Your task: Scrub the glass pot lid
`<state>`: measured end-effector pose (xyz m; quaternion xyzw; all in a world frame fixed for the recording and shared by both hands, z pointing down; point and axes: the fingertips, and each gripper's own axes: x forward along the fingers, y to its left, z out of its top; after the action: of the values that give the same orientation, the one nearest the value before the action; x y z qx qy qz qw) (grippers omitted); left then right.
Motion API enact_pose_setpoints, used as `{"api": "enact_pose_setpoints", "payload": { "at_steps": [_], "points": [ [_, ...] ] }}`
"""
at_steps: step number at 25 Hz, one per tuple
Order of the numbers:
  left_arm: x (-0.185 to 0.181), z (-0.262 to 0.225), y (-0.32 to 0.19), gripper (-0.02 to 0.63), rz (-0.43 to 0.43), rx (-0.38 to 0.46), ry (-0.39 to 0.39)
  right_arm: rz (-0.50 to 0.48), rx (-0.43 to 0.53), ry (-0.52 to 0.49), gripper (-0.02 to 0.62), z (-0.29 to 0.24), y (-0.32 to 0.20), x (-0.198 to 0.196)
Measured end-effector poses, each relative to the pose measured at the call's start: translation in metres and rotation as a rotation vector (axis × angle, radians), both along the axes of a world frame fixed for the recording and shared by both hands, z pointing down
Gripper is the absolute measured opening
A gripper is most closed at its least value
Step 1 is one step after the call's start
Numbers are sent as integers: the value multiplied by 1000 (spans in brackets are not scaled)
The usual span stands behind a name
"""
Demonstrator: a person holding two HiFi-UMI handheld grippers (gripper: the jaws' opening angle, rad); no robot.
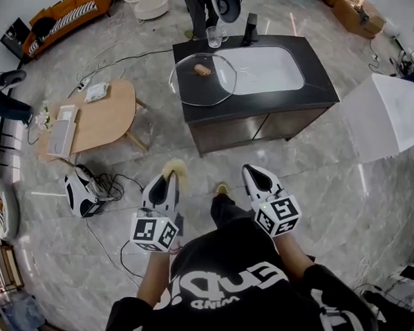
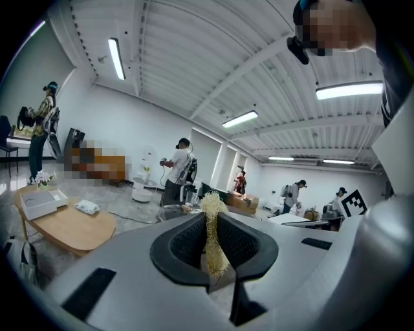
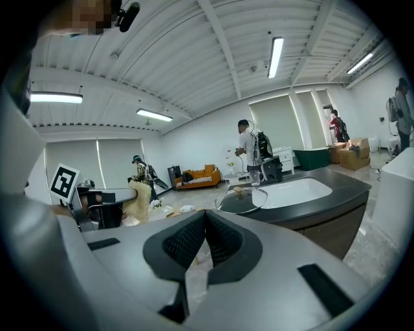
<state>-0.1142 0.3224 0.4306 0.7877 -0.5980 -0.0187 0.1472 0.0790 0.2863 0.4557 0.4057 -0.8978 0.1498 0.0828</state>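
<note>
Head view has your left tool point(image 1: 166, 183) clamped on a scrubber point(image 1: 176, 169), your right tool point(image 1: 253, 176) closed and empty, both well apart from the lid point(image 1: 204, 83) lying on the desk point(image 1: 283, 103) beside the sink point(image 1: 267, 69).

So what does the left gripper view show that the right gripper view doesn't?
Only the left gripper view: the left gripper up close, its jaws shut on the fibrous scrubber. Only the right gripper view: the right gripper, jaws shut and empty, and the white sink. Both: the glass pot lid lying on the dark counter, untouched.
</note>
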Motion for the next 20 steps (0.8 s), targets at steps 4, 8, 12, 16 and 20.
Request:
{"api": "enact_pose_setpoints", "payload": {
  "at_steps": [4,8,12,16,20],
  "points": [
    [-4,-6,-30,52,-18,-5,0,-18,0,3,12,-5,-32,-3],
    [-4,-10,-61,52,-36,-6,-8,-28,-1,3,12,-7,-70,-2],
    [-3,-15,-91,52,-57,-1,-13,-43,0,1,12,-9,-105,0],
    [-3,-18,-117,52,-81,2,-16,-58,0,-5,12,-9,-138,2],
    [-4,-20,-136,52,-111,5,-13,-90,1,-6,12,-10,-164,-2]
  ]
}}
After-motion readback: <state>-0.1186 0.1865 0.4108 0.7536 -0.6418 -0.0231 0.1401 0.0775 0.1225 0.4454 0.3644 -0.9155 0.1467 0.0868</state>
